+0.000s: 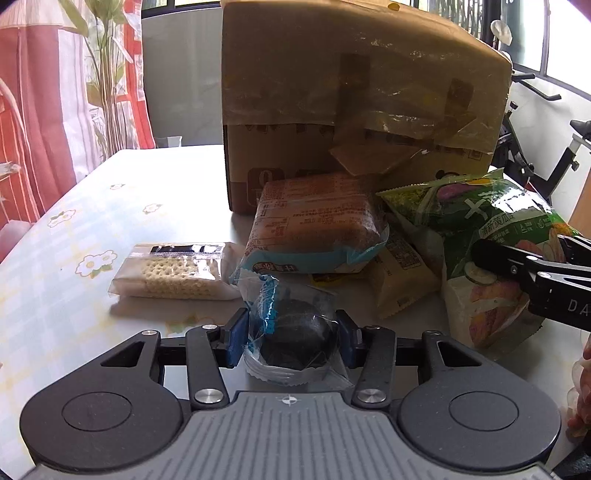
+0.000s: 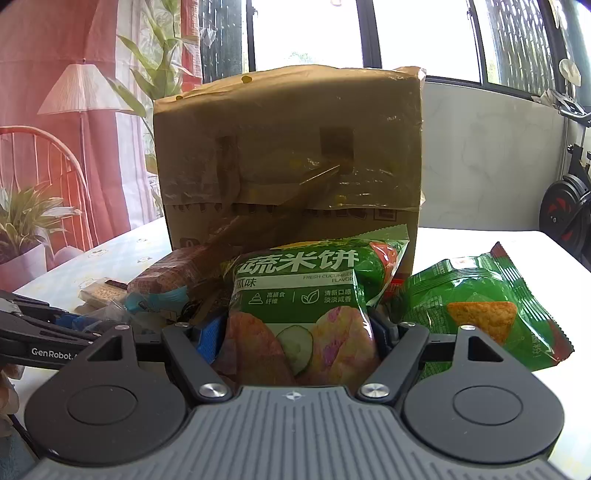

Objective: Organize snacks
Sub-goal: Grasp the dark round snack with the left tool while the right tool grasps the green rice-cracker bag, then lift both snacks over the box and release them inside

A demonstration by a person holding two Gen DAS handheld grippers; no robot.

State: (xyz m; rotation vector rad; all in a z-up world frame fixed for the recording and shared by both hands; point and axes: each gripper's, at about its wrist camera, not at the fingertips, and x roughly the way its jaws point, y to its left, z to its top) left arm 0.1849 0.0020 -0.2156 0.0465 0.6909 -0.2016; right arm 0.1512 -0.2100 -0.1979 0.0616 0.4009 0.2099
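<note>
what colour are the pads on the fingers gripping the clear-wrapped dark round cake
Blue pads on the left gripper, clearest in the left wrist view.

Daylight reaches you from the windows (image 2: 310,33) behind the cardboard box (image 2: 291,147), blown out to white in the right wrist view. The box face toward you sits in shade; its tape (image 1: 369,110) shows dull glare. The tablecloth (image 1: 74,229) is washed out on the left. Both views bow strongly at the edges, with dark corners. You get sharp packet print; the background is slightly soft.
</note>
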